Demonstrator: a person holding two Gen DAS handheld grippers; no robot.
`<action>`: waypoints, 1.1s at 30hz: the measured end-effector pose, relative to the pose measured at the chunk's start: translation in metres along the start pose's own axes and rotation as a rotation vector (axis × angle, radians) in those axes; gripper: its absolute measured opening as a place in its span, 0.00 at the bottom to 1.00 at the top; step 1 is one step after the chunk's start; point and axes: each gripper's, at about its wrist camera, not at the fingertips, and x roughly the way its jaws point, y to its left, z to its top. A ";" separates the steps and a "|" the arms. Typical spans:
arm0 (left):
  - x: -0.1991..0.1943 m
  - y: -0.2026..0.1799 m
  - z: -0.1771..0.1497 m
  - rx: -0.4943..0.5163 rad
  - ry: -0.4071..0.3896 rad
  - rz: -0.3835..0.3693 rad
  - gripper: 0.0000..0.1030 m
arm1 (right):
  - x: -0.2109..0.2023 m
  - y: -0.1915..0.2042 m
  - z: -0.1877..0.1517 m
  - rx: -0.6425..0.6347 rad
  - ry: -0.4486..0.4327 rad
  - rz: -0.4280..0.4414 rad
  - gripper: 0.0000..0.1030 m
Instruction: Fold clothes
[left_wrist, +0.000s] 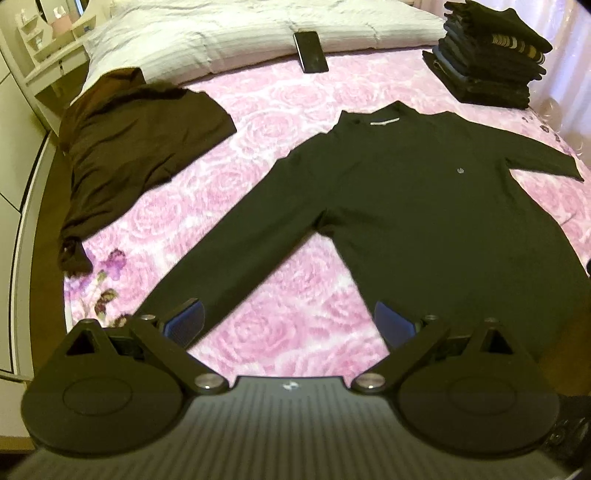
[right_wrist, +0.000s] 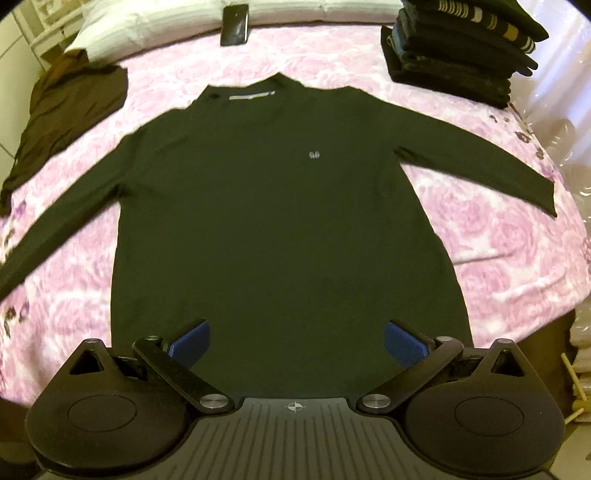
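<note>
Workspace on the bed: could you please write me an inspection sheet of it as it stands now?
Surface: bedspread, pink rose print, flat, with a white pillow at the far end.
Job's things: black top spread flat, front up, both sleeves out; brown garment lying loose to the far left; folded stack at the far right.
Clutter: phone lying at the pillow's edge.
Grippers: left tongs open, over the gap between the left sleeve and the hem; right tongs open, over the hem. Neither holds anything.
Cables: nothing seen.
Surroundings: white shelf unit to the far left.
</note>
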 end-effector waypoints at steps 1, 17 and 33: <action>0.002 -0.001 -0.002 -0.006 0.005 0.000 0.94 | 0.001 0.000 -0.002 -0.002 0.009 -0.002 1.00; 0.001 -0.063 -0.007 0.040 0.067 -0.017 0.94 | 0.020 -0.022 -0.029 -0.051 0.072 0.020 1.00; -0.007 -0.050 0.000 0.006 0.054 0.005 0.94 | 0.022 -0.016 -0.020 -0.049 0.045 0.040 1.00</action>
